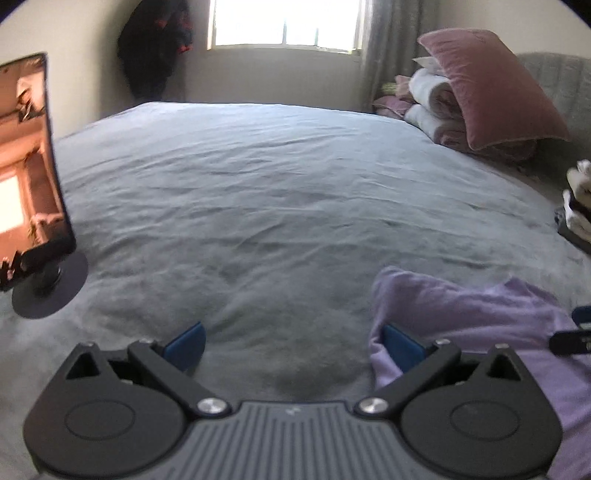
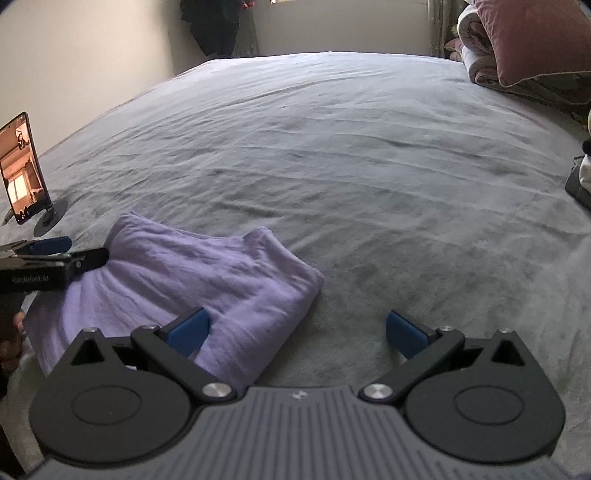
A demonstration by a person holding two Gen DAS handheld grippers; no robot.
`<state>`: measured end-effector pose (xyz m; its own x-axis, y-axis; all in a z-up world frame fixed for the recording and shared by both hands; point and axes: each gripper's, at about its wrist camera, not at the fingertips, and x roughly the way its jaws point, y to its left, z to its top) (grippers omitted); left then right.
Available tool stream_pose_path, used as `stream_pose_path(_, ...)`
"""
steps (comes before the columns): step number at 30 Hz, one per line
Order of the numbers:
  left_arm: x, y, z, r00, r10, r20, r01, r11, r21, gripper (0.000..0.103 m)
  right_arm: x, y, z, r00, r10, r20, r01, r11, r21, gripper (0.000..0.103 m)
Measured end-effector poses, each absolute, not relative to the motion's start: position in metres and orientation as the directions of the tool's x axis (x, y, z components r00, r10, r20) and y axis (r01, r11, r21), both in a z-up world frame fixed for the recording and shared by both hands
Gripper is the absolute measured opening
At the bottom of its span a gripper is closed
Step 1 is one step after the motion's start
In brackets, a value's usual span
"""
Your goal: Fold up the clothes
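A lilac garment (image 2: 192,280) lies folded into a thick wad on the grey bed cover (image 2: 332,147), near the front edge. In the left wrist view the same lilac garment (image 1: 480,332) fills the lower right. My left gripper (image 1: 291,343) is open, its right blue pad resting at the garment's left edge, nothing between the fingers. My right gripper (image 2: 297,332) is open too, its left pad over the garment's near right corner, its right pad above bare cover. The left gripper (image 2: 55,254) also shows at the garment's left side in the right wrist view.
A phone on a round stand (image 1: 33,184) stands on the bed at the left. Pink pillow (image 1: 495,88) and rolled blankets (image 1: 432,107) are piled at the far right by the headboard. A stack of clothes (image 1: 580,199) sits at the right edge. A window (image 1: 284,22) is behind.
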<state>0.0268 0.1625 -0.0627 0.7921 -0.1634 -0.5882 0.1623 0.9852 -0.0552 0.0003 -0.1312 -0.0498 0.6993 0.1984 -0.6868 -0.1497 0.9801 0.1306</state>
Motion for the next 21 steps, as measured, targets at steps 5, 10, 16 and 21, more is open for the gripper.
stream_pose_path(5, 0.026, 0.171, -0.056, 0.795, -0.180, -0.579, 0.141, 0.984, -0.112, 0.102, 0.001, -0.135, -0.047, 0.723, 0.187, -0.665, -0.131, 0.982, 0.134, 0.103)
stream_pose_path(10, 0.030, 0.160, -0.042, 0.809, -0.229, -0.541, 0.205, 0.973, -0.106, 0.102, 0.005, -0.138, -0.044, 0.741, 0.190, -0.644, -0.104, 0.980, 0.170, 0.103)
stream_pose_path(16, 0.045, 0.128, -0.039, 0.812, -0.246, -0.530, 0.286, 0.958, -0.006, 0.102, 0.013, -0.132, -0.048, 0.755, 0.175, -0.631, -0.104, 0.983, 0.148, 0.103)
stream_pose_path(21, 0.054, 0.126, -0.047, 0.816, -0.193, -0.545, 0.242, 0.970, 0.018, 0.103, 0.018, -0.129, -0.055, 0.770, 0.149, -0.620, -0.115, 0.989, 0.095, 0.103)
